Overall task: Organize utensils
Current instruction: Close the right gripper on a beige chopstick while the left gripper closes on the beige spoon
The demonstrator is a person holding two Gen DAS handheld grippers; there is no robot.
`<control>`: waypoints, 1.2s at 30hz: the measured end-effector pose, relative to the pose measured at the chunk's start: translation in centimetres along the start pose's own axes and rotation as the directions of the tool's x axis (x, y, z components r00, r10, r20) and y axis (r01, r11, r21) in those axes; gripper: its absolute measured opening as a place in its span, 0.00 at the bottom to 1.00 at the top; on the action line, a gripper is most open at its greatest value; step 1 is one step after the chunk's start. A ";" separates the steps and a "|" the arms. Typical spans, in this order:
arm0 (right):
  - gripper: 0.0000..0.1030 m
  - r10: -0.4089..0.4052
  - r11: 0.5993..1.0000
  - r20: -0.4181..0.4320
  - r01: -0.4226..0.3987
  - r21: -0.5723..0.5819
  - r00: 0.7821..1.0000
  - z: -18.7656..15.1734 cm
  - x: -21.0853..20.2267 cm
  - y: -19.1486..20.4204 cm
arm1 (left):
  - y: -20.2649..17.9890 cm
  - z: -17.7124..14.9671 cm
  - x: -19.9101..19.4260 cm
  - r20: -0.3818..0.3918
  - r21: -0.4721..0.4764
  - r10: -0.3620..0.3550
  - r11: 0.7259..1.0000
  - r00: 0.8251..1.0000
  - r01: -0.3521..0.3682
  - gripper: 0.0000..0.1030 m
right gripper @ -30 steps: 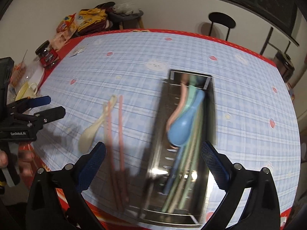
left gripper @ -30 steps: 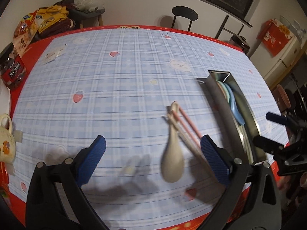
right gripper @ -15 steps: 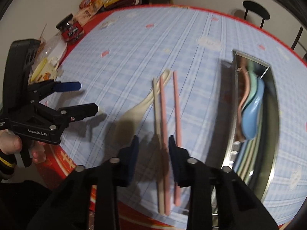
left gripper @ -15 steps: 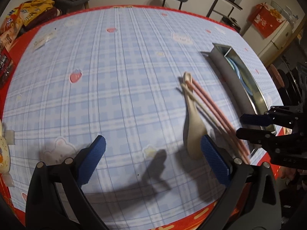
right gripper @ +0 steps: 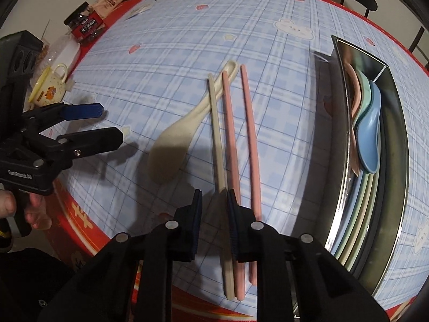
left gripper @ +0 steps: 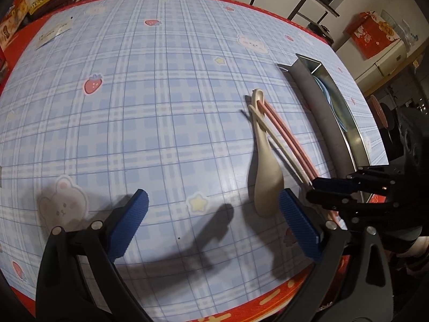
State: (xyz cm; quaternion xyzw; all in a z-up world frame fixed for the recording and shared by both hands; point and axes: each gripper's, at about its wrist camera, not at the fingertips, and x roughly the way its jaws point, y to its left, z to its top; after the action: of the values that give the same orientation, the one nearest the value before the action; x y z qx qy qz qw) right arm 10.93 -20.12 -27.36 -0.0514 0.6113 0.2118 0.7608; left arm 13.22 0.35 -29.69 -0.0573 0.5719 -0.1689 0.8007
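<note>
A cream spoon (right gripper: pixel 171 147) (left gripper: pixel 265 177) lies on the blue checked tablecloth, its handle crossing a cream chopstick (right gripper: pixel 215 123). Two pink chopsticks (right gripper: pixel 250 134) lie beside them on the right. My right gripper (right gripper: pixel 214 194) (left gripper: pixel 313 189) hovers low over the near ends of the chopsticks. Its jaws are closing to a narrow gap; the cream chopstick runs through that gap and the pads do not press on it. My left gripper (left gripper: pixel 213 198) (right gripper: pixel 110 123) stands wide open and holds nothing, its right finger close to the spoon's bowl.
A long metal tray (right gripper: pixel 396 161) (left gripper: pixel 329 123) at the right holds a blue spoon (right gripper: pixel 371 139), other pastel spoons and several chopsticks. A yellow cup (right gripper: pixel 49 86), a jar (right gripper: pixel 85 25) and snack bags stand at the far left. The table's red front edge is near.
My right gripper moved left from over the tray to the chopsticks and sank, its jaws narrowing from wide to almost together. My left gripper dropped lower and tilted down toward the spoon.
</note>
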 end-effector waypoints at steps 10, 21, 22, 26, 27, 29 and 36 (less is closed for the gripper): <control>0.08 0.026 0.998 -0.017 -0.025 0.061 1.000 -0.9 0.5 -1.0 | -1.1 0.5 1.1 -0.038 0.014 -0.035 0.999 0.999 0.036 0.67; 0.08 0.072 0.991 0.005 -0.072 0.113 0.997 -1.8 0.0 -2.4 | -5.9 2.4 4.8 -0.094 0.167 -0.027 0.985 0.995 0.043 0.42; 0.08 0.073 0.991 0.007 -0.073 0.113 0.997 -1.8 0.0 -2.4 | -5.8 2.5 4.9 -0.093 0.152 -0.040 0.987 0.995 0.054 0.41; 0.08 0.077 0.990 0.013 -0.078 0.114 0.997 -2.0 -0.1 -2.4 | -5.3 3.2 5.2 -0.106 0.088 -0.105 0.990 0.989 0.114 0.37; 0.08 0.079 0.990 0.015 -0.081 0.116 0.997 -2.1 -0.2 -2.5 | -5.2 3.3 5.5 -0.115 0.077 -0.117 0.989 0.986 0.126 0.37; 0.08 0.080 0.990 0.017 -0.082 0.116 0.997 -2.3 -0.2 -2.6 | -4.9 3.5 5.6 -0.116 0.057 -0.133 0.989 0.984 0.140 0.36; 0.08 0.085 0.989 0.019 -0.086 0.116 0.996 -2.3 -0.3 -2.7 | -3.8 3.3 5.2 -0.120 -0.014 -0.203 0.979 0.972 0.203 0.27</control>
State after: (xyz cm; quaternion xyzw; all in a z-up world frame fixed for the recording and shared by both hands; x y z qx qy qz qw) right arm 9.83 -23.39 -28.16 0.0211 0.6188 0.2084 0.7571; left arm 17.01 -5.29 -32.10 -0.1058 0.6104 -0.2529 0.7432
